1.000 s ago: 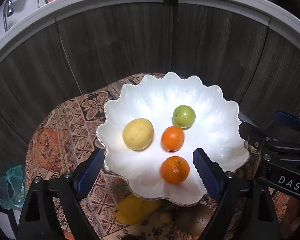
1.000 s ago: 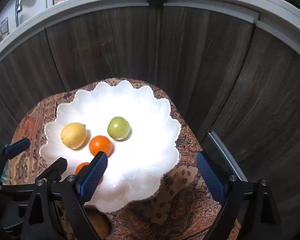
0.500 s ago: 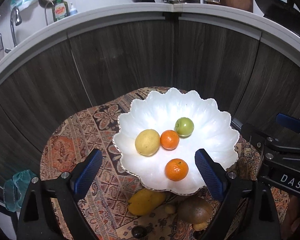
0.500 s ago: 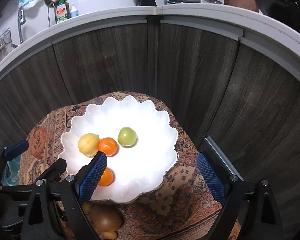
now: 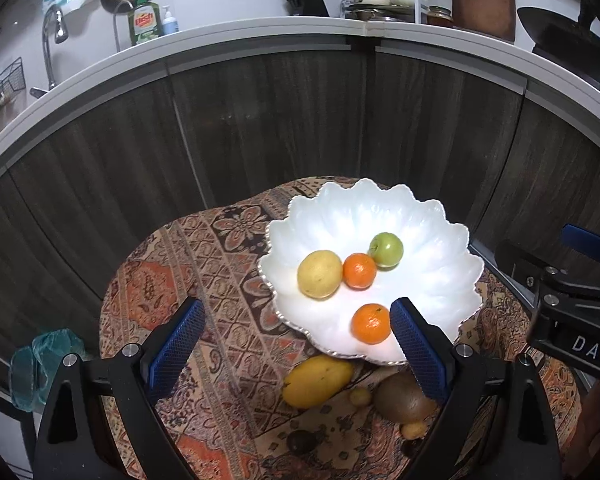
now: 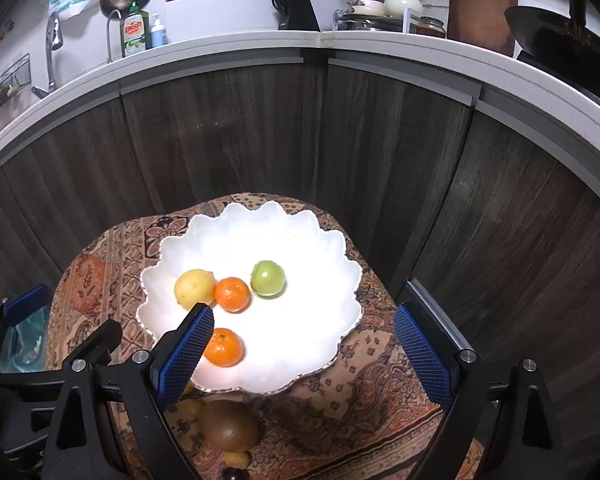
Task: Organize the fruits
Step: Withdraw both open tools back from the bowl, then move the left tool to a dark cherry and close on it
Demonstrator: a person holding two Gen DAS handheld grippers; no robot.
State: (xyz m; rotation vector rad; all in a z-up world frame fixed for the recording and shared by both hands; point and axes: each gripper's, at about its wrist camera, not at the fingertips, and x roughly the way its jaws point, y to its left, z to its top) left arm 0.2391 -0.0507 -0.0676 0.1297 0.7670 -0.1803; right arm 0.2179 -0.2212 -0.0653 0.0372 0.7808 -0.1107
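White, glossy scalloped bowl (image 5: 432,216) sits ahead of both tongs, cradling a smooth lemon (image 5: 319,273), two dimpled oranges and a round green apple (image 5: 386,249). Left tongs (image 5: 296,344) and right tongs (image 6: 304,354) gape wide, empty, above patterned cloth (image 5: 220,264).

The bowl (image 5: 452,280) sits on the cloth-covered bench (image 5: 220,280), right of frame centre in the left wrist view. In it lie a lemon (image 5: 319,274), a mandarin (image 5: 359,270) touching it and an apple (image 5: 386,249) in a row — a second mandarin (image 5: 371,323) nearer. Below the bowl's rim, on the cloth: a mango (image 5: 316,380), a kiwi (image 5: 404,398).
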